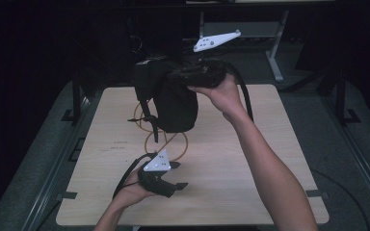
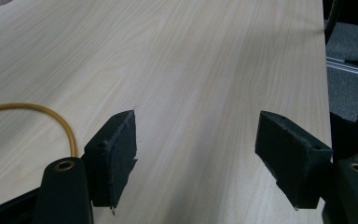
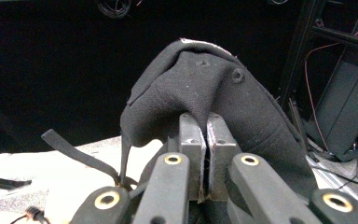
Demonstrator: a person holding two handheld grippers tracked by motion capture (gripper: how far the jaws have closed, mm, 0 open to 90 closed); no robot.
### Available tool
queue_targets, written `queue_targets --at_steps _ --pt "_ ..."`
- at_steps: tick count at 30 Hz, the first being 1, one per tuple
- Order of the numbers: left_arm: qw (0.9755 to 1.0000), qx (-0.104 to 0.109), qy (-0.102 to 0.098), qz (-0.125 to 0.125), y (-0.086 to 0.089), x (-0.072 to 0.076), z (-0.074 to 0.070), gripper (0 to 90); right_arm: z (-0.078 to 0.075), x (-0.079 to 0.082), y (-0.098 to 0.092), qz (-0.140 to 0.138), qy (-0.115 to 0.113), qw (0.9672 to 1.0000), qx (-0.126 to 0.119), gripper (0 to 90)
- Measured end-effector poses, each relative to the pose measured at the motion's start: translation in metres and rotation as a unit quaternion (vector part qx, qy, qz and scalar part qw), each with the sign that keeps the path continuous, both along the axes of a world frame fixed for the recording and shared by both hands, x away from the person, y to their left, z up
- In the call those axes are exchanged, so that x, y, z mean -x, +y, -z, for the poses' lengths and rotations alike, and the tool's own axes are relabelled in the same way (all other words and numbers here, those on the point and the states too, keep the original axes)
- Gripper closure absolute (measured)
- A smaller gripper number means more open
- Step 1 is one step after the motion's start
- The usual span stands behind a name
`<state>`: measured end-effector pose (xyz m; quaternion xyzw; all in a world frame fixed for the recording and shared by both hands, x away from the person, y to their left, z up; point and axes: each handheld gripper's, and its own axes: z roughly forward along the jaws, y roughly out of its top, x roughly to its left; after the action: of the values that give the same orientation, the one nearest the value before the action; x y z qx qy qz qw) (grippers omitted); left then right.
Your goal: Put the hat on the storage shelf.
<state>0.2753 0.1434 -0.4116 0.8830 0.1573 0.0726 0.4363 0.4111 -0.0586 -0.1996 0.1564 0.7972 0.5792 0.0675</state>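
Observation:
A black fabric bag (image 1: 171,98) hangs above the far middle of the wooden table (image 1: 250,192), lifted off it. My right gripper (image 1: 197,74) is shut on the bag's upper cloth; in the right gripper view the jaws pinch a fold of the bag (image 3: 200,88), and a black strap (image 3: 79,156) dangles at the left. A yellow cord (image 1: 166,144) lies looped on the table under the bag. My left gripper (image 1: 180,180) rests low near the front of the table, open, with bare wood between its pads (image 2: 114,154). The yellow cord (image 2: 51,116) curves just left of them.
The table's right edge (image 2: 326,93) runs close past the left gripper's right jaw, with grey floor beyond it. A white three-cornered plate (image 1: 216,41) stands above the right gripper. A desk frame (image 1: 274,53) and dark racks with cables stand behind the table.

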Motion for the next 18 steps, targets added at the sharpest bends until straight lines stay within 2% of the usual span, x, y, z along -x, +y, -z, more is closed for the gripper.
queue_targets --at_steps 6,18 --pt "1.0 0.0 0.005 -0.004 0.001 -0.002 0.002 29.1 0.008 -0.011 0.016 -0.009 0.015 0.9998 -0.008 87.3" --pt "1.0 -0.008 0.002 0.005 -0.002 -0.002 0.004 29.1 0.021 -0.034 0.04 -0.032 0.05 0.998 -0.021 87.2"
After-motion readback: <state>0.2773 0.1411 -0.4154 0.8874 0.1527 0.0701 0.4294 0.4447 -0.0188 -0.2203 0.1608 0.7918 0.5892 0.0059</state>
